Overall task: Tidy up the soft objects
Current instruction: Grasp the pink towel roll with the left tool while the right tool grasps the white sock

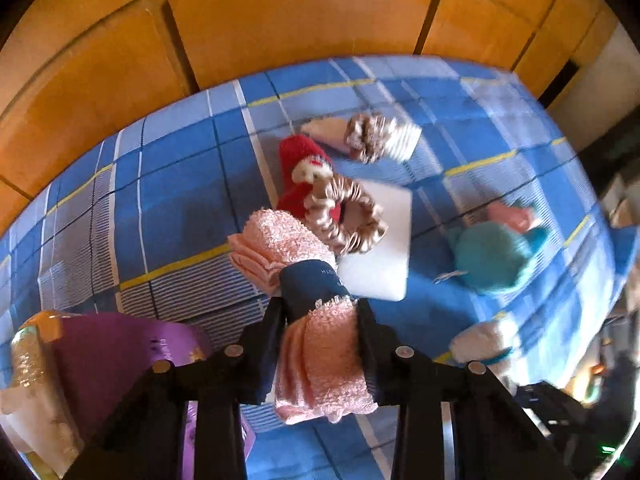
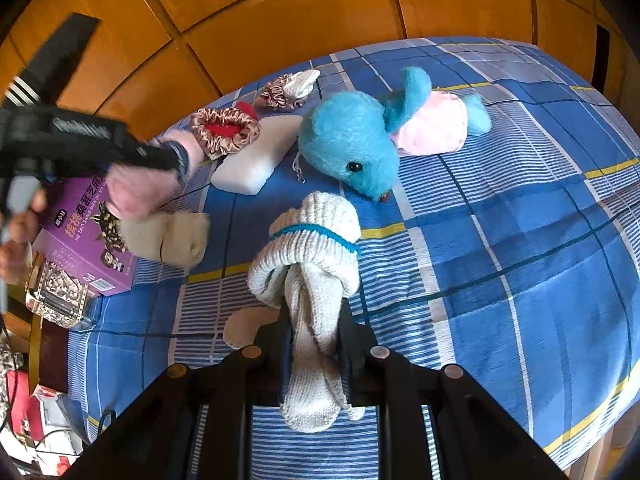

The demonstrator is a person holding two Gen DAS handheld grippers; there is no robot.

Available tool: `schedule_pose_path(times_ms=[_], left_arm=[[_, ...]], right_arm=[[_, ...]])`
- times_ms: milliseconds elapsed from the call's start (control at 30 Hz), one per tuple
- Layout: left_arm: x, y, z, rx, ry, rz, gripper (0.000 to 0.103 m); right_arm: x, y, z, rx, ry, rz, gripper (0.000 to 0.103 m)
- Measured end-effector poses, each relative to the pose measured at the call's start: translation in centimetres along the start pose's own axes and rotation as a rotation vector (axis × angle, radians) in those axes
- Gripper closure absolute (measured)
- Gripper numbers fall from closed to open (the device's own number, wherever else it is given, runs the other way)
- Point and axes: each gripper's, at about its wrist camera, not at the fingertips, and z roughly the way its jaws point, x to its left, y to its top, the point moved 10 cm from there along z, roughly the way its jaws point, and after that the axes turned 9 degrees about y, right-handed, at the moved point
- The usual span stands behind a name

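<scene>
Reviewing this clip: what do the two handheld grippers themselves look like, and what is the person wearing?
Both the left gripper and the right gripper are matte black, with angular linkage arms studded with round metal pivot pins. From the right wrist view, the left unit has a bulky black body. A dark sleeve with white stripes shows behind it.

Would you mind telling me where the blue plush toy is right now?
In the right wrist view, the blue plush toy lies on the checked bedsheet, right of the white foam block and beyond the gripped white knitted sock.
</scene>
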Motion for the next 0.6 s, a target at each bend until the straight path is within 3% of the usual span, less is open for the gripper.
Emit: schedule_pose_path(times_ms=[267, 600], left_arm=[[4.1, 3.8, -4.2, -0.060, -0.100, -0.180, 0.068], [14.9, 6.4, -8.8, -0.170, -0.109, -0.409, 0.068]], right_arm=[[0.1, 0.1, 0.1, 0.006, -0.019, -0.011, 0.085], [0.0, 0.2, 0.6, 0.018, -0.054, -0.045, 0.085]])
